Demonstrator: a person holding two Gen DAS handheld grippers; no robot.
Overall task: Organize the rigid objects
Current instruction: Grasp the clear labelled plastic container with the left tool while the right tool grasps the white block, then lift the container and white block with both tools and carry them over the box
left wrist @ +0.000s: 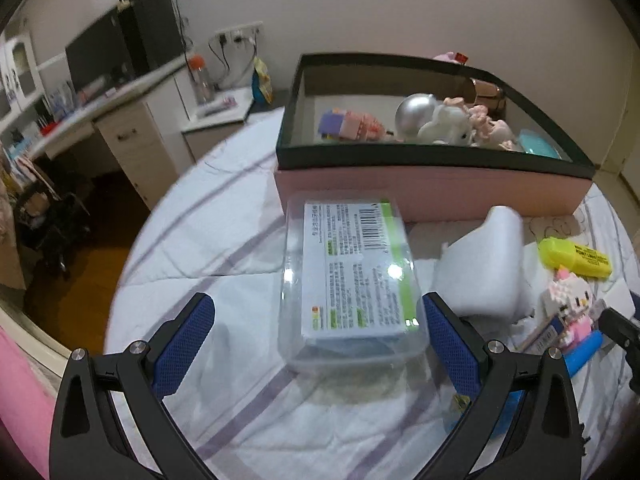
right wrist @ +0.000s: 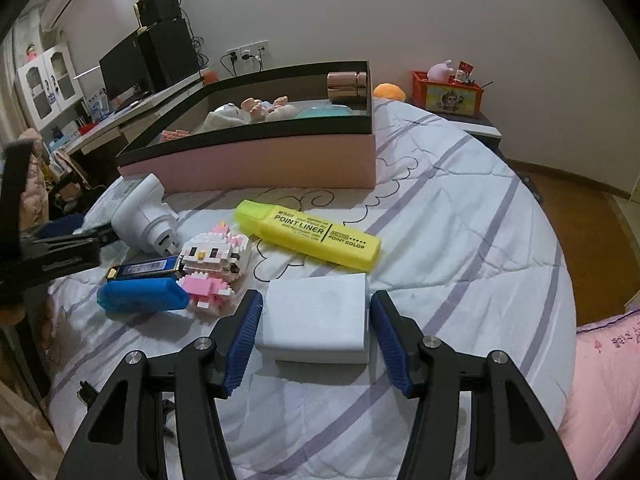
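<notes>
Blue-padded fingers of my right gripper are flanking a pale rectangular block on the bedspread; both pads are sitting just beside its side faces, and I cannot tell whether they are pressing it. Left gripper is standing wide apart around a clear plastic case with a printed label facing up; its right pad is just beside the case's corner, its left pad well clear. Beyond the block, a yellow highlighter is lying flat, and left of it a pink-and-white brick figure is resting against a blue case and a dark blue lighter-like item. A white plug adapter is lying near them. Farther back, a pink box with a dark rim is holding small toys, a silver ball and a copper tin. Bedspread is white with lilac stripes. Desk with monitor is standing along the far wall at left.
</notes>
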